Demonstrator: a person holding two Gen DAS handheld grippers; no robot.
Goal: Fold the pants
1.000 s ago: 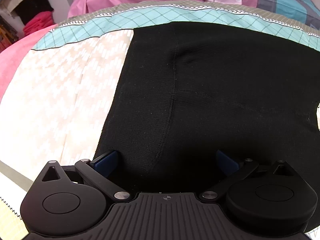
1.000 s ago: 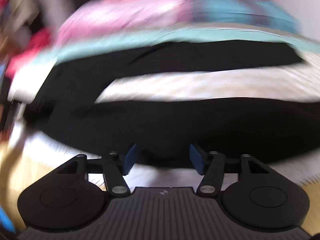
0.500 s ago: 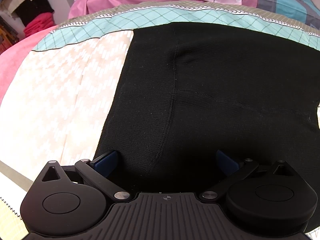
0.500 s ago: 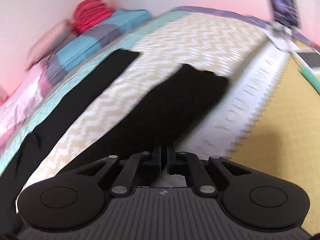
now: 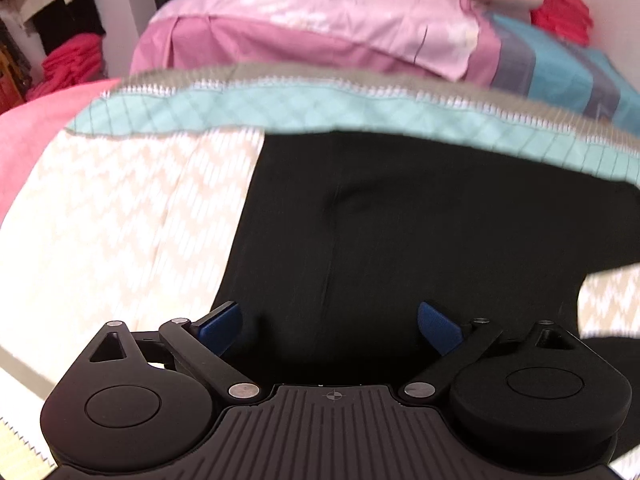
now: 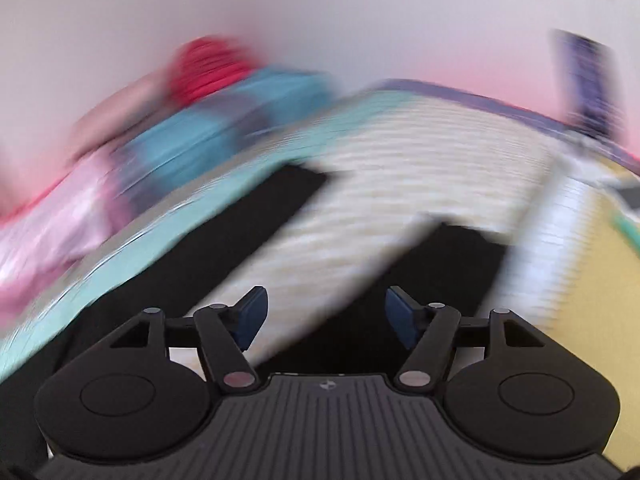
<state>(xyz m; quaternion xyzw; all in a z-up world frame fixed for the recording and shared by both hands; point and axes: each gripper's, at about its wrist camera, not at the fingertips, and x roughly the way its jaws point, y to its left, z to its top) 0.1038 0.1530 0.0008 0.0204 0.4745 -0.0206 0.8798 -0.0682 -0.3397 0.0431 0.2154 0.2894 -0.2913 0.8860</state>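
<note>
Left wrist view: black pants [image 5: 400, 220] fill the frame's center on the bed [image 5: 120, 220]; soft, limp knit, so I judge an edge grip best. My left hand-held gripper [image 5: 330, 322] gapes wide, empty.

Right wrist view, blurred: both legs run diagonally; my right hand-held gripper [image 6: 326, 314] is spread, holding nothing.

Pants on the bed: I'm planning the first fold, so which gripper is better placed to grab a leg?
Probably the right gripper: open above the near leg of the pants. The left gripper, also open, hangs over the wide waist part, away from the legs.
</note>
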